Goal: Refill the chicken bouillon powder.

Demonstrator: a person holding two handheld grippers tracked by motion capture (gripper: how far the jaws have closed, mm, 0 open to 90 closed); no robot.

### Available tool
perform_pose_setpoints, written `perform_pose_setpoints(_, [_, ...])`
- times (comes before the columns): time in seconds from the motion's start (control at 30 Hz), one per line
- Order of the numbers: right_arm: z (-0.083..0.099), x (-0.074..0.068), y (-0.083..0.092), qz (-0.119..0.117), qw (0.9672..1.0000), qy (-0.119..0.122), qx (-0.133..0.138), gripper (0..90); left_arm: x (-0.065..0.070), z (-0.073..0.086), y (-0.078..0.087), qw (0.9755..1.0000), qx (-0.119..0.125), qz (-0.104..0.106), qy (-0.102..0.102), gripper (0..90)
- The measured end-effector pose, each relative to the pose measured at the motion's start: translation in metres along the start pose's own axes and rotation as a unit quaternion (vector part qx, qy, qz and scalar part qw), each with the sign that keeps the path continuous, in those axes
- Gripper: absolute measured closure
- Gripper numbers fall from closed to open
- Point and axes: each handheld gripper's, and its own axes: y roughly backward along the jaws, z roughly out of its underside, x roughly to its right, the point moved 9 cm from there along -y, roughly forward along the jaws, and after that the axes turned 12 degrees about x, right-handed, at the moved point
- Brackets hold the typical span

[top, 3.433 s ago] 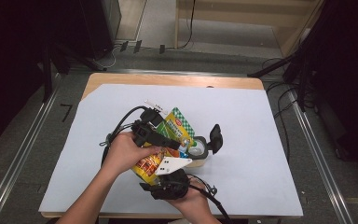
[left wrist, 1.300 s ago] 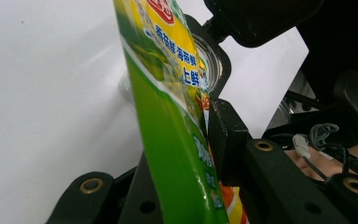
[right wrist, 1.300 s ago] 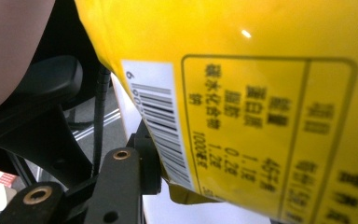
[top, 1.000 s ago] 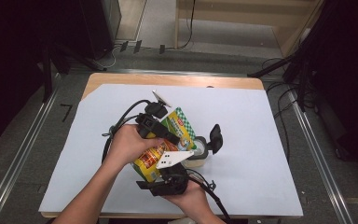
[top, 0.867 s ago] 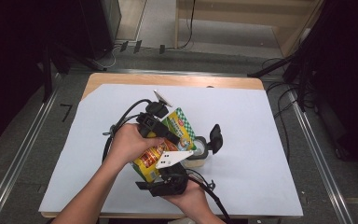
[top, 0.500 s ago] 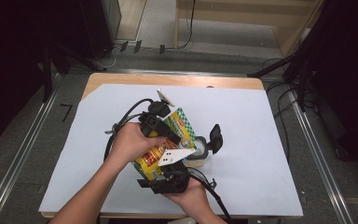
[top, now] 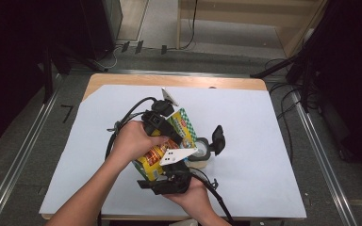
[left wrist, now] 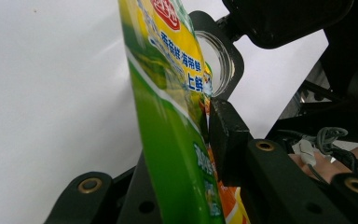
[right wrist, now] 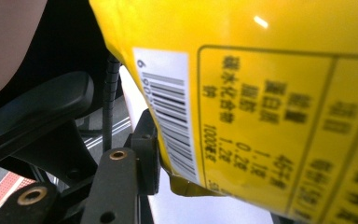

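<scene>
A yellow and green snack packet (top: 156,153) is held at both ends above the white sheet. My left gripper (top: 170,128) is shut on its green upper part (left wrist: 168,93); the right-hand pad (left wrist: 226,135) presses its side. My right gripper (top: 162,165) comes from below and grips the yellow bottom end (right wrist: 270,93) with the barcode. One of its fingers (right wrist: 145,156) touches the packet's corner, and the other is hidden. Its jaws have just been opening slightly with the packet between them. A clear jar (top: 200,150) with a hinged black lid (top: 218,139) standing up sits just right of the packet.
A white sheet (top: 259,122) covers most of the wooden table (top: 122,80). Black cables trail from both grippers over the sheet. Metal rails run along the floor on both sides, and dark equipment stands beyond the table.
My left gripper and the packet's upper end have crept a little toward the far edge. The right hand has kept its place under the packet.
</scene>
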Motion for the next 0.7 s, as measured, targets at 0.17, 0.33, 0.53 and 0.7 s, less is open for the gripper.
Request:
perform_pose_setpoints(0.17, [-0.0009,-0.0018,-0.0011,0.001,0.9999,0.015,-0.003,56.4,0.0021,-0.0013,0.0018,1.0,-0.001,-0.001,0.003,80.2])
perform_pose_setpoints(0.33, [-0.0033,-0.0002,-0.0003,0.008,0.9998,0.017,0.002,60.6,0.003,-0.0033,0.0029,1.0,-0.001,-0.002,0.003,80.2])
perform_pose_setpoints(0.53, [-0.0034,-0.0014,-0.0016,0.003,0.9997,0.023,0.002,59.6,0.0028,-0.0027,0.004,1.0,-0.003,-0.004,0.003,80.3])
perform_pose_setpoints(0.7, [-0.004,-0.0021,-0.0019,0.004,0.9995,0.031,0.004,61.4,0.0034,-0.0021,0.0058,1.0,-0.002,-0.005,0.001,80.5])
